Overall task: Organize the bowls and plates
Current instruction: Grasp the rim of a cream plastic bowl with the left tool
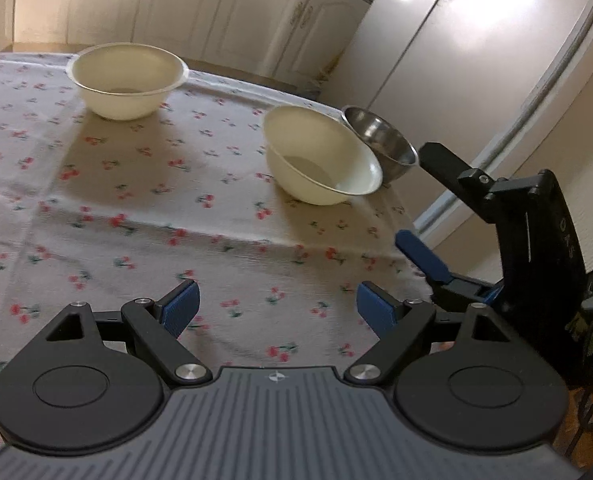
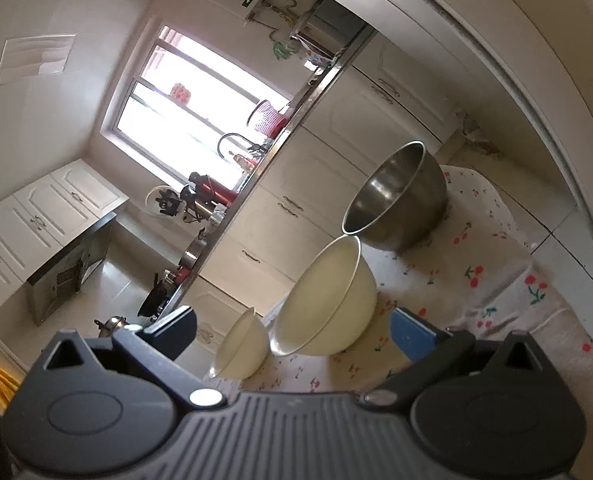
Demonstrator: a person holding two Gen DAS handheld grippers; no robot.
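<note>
Bowls (image 1: pixel 320 156) on cherry-print tablecloth (image 1: pixel 136 208)

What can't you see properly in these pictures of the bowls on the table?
- Steel bowl, left wrist view: its near side is hidden behind the nearer cream bowl.
- Whether those two bowls touch: cannot tell in either view.
- Plates: none in view.
- Far cream bowl, right wrist view: its lower edge is hidden by the right gripper.
- Tablecloth, left wrist view: its near part is covered by the left gripper.
</note>
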